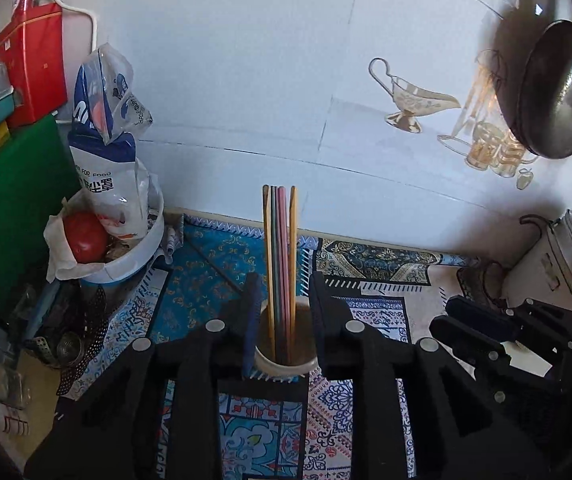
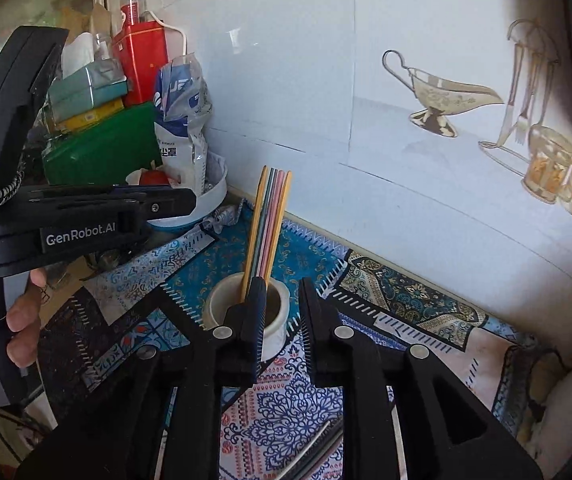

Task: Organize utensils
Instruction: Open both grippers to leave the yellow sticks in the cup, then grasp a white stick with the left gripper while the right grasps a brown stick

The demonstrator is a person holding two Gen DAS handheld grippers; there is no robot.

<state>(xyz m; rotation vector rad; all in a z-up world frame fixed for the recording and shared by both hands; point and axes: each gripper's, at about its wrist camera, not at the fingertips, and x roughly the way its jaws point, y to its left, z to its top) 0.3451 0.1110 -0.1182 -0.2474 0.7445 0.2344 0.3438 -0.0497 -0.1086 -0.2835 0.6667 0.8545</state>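
Several boxes (image 1: 14,184) crowd the left corner of the desk (image 1: 214,256), whose patterned cloth meets a white tiled wall. At centre, chopsticks (image 1: 280,256) stand upright in a pale cup (image 1: 286,364). The left hand-held gripper (image 1: 284,320) straddles it, released. The right hand-held gripper (image 2: 284,320) hovers just beside, seemingly holding nothing, its jaws parted.

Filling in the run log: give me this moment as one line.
chopsticks upright in cup | left gripper open, astride cup, empty | right gripper open, empty | cloth beneath
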